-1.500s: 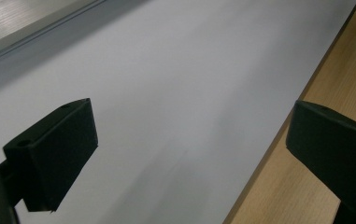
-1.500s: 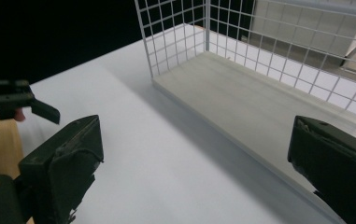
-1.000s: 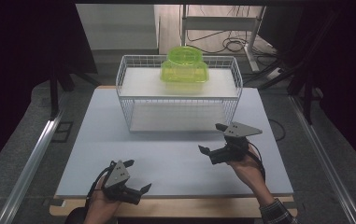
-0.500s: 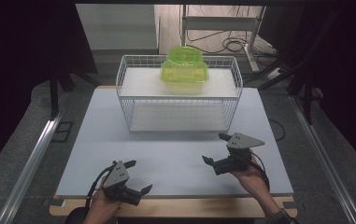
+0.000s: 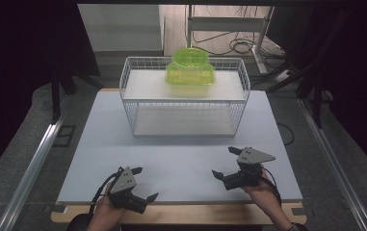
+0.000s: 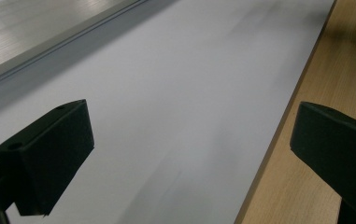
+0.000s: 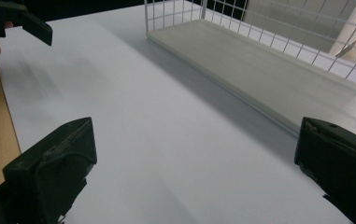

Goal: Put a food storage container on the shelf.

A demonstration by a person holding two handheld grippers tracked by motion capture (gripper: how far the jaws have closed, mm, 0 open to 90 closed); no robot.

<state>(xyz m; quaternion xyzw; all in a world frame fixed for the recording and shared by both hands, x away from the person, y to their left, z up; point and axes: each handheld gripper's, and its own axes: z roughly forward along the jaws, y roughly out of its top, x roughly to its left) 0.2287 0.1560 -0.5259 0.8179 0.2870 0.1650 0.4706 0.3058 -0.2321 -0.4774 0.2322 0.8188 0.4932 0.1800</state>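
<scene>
My left gripper (image 5: pixel 145 184) is held low over the front left edge of the white mat (image 5: pixel 181 154), open with nothing between its jaws. In the left gripper view its jaws stand wide apart over the mat (image 6: pixel 166 93) and the wooden table edge (image 6: pixel 302 116). My right gripper (image 5: pixel 225 162) hovers at the front right, open and empty. In the right gripper view it points at a white wire rack (image 7: pixel 259 56). Two stacked green translucent containers (image 5: pixel 190 71) sit on the upper shelf of the rack (image 5: pixel 183 103).
The rack stands at the back middle of the mat, its lower shelf (image 5: pixel 183 120) bare. A wooden strip (image 5: pixel 195 215) borders the front. Metal rails (image 5: pixel 36 163) run along both sides. The left gripper (image 7: pixel 21 18) appears far off in the right gripper view.
My right gripper has drawn back from the rack toward the front edge of the mat, staying open. The left gripper has barely moved.
</scene>
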